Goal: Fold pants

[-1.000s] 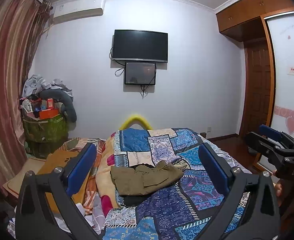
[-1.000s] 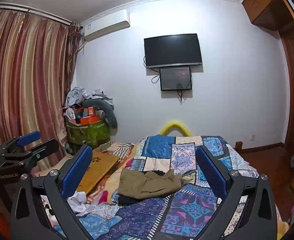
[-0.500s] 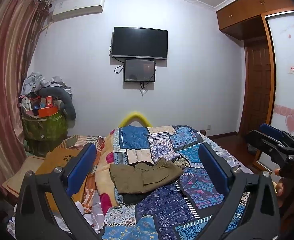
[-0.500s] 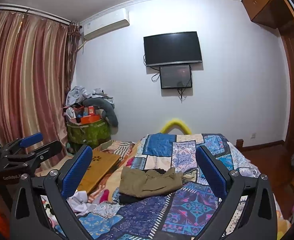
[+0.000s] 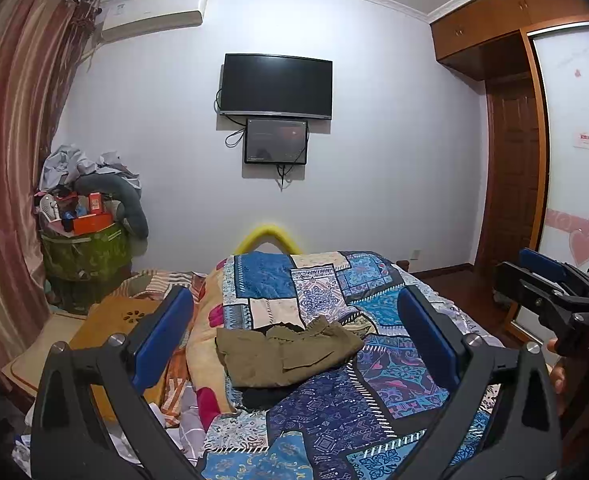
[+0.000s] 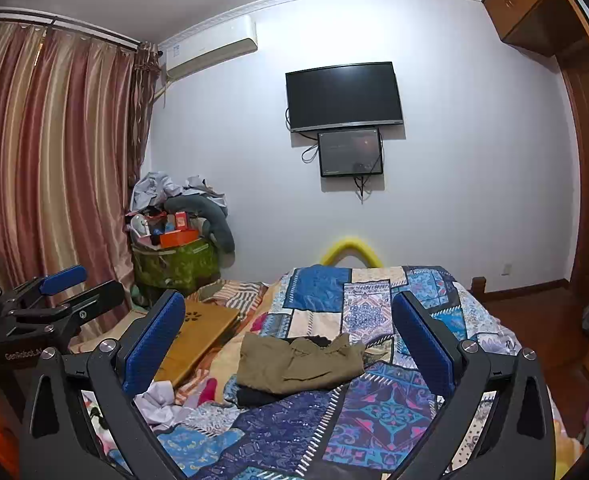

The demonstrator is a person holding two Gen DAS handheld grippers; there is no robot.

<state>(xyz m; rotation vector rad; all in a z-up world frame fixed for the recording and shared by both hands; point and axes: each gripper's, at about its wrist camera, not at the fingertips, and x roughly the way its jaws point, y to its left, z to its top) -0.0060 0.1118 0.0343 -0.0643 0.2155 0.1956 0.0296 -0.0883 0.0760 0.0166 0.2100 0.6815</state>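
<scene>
Olive-brown pants (image 5: 286, 352) lie in a loose, partly folded heap on the patchwork quilt (image 5: 334, 412), on top of a dark garment (image 5: 262, 396). They also show in the right wrist view (image 6: 302, 364). My left gripper (image 5: 294, 340) is open and empty, held above the near end of the bed, well short of the pants. My right gripper (image 6: 290, 340) is open and empty too, at a similar distance. Each gripper shows at the edge of the other's view, the right one (image 5: 550, 292) and the left one (image 6: 54, 304).
A wooden lap table (image 6: 198, 332) lies on the bed's left side beside crumpled white cloth (image 6: 158, 400). A green bin piled with clutter (image 6: 174, 256) stands by the curtain (image 6: 54, 180). A TV (image 6: 344, 96) hangs on the far wall. A wardrobe (image 5: 574, 160) stands at right.
Both views have tilted up very slightly; the pants sit a little lower in frame. The pants have not moved and both grippers stay open.
</scene>
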